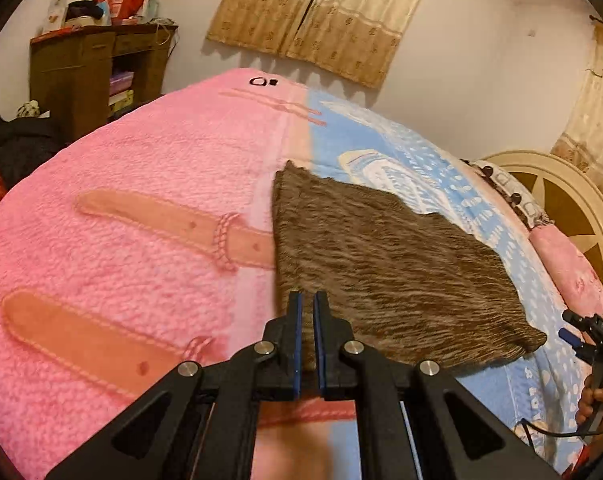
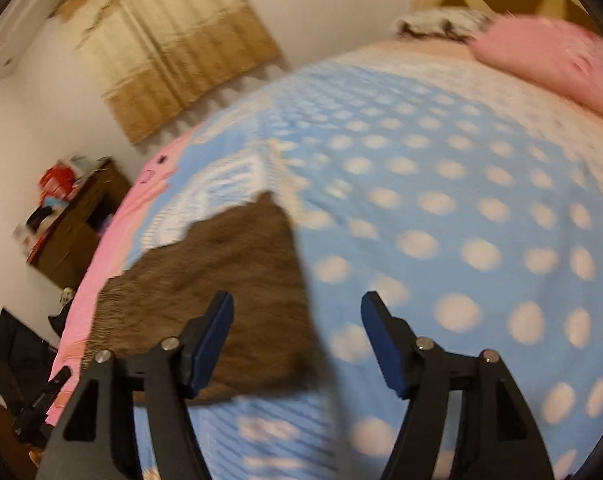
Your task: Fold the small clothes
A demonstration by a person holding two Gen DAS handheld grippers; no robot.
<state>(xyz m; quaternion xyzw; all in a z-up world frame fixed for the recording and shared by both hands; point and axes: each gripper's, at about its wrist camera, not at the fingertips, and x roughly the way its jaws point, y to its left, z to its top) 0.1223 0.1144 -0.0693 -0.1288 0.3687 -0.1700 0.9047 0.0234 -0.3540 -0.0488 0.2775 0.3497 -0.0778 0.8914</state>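
Note:
A brown fuzzy cloth [image 1: 389, 276] lies flat on the bed, across the seam between the pink and blue parts of the blanket. My left gripper [image 1: 308, 300] is shut on the cloth's near edge. The cloth also shows in the right wrist view [image 2: 221, 292], blurred, at the left. My right gripper [image 2: 297, 308] is open and empty above the blanket, its left finger over the cloth's right side. The right gripper also shows in the left wrist view [image 1: 581, 332] at the right edge, off the cloth's corner.
The pink and blue polka-dot blanket [image 1: 141, 168] covers the bed. A pink pillow [image 1: 569, 264] and a round cream headboard [image 1: 573, 184] are at the right. A brown cabinet [image 1: 85, 72] with clutter and a dark bag [image 1: 17, 148] stand at the far left.

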